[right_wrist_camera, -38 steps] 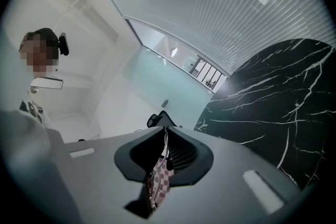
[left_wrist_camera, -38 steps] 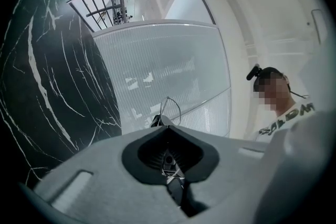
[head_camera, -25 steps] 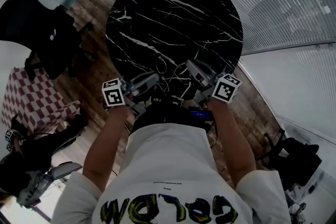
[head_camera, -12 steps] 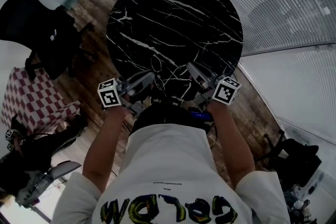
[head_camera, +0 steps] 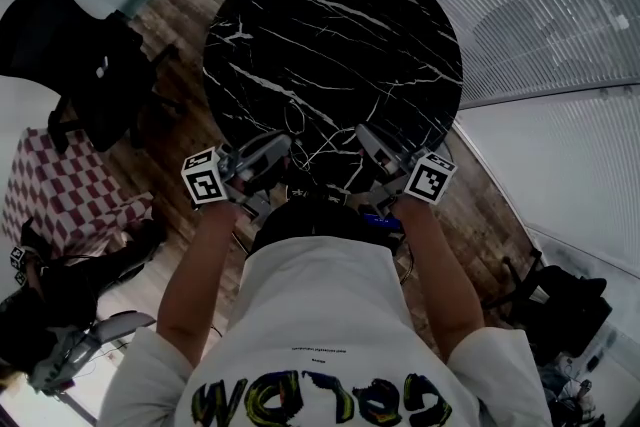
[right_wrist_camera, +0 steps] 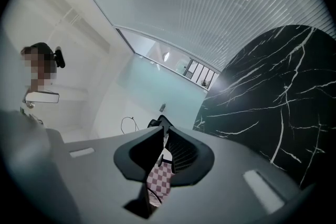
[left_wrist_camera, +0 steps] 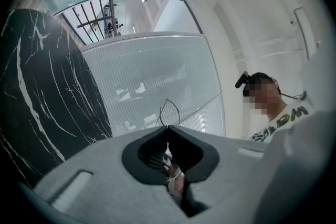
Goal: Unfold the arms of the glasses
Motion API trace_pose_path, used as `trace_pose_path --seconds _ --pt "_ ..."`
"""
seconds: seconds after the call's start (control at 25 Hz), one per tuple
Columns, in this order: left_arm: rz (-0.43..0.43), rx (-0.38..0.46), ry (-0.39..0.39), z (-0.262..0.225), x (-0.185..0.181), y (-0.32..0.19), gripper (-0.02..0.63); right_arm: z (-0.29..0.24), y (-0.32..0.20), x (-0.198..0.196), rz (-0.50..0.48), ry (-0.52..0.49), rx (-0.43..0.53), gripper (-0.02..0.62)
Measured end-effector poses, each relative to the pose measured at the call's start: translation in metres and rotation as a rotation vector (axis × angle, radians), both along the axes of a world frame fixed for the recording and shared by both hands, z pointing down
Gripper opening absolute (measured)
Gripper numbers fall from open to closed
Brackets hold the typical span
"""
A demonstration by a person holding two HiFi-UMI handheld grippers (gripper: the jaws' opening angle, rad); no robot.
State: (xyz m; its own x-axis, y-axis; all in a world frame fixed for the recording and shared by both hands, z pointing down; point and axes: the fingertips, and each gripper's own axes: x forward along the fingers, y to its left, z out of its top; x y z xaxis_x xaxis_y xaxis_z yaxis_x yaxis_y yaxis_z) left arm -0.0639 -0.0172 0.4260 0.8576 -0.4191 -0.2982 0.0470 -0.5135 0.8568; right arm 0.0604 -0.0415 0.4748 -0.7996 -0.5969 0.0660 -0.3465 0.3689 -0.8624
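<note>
Wire-thin glasses hang over the near edge of the surface. Your left tongs pinch a wire loop; right tongs apparently clamp a dark arm end. Judged light, springy, easily bent: grip beside hinges.

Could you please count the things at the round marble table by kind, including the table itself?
Grippers: 2, the left gripper and the right gripper
Glasses: 1
Marble table: 1
Total: 4
</note>
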Motion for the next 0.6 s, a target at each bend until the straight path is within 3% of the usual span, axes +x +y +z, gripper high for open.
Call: trace_pose_path --seconds 0.28,0.6 --pt "0.003 0.012 -0.009 -0.002 -0.001 -0.003 0.009 0.003 0.003 -0.002 0.002 -0.017 -0.019 0.034" --pt "0.021 0.014 -0.028 0.000 0.005 0.001 0.009 0.011 0.003 0.001 -0.027 0.136 0.032 0.048"
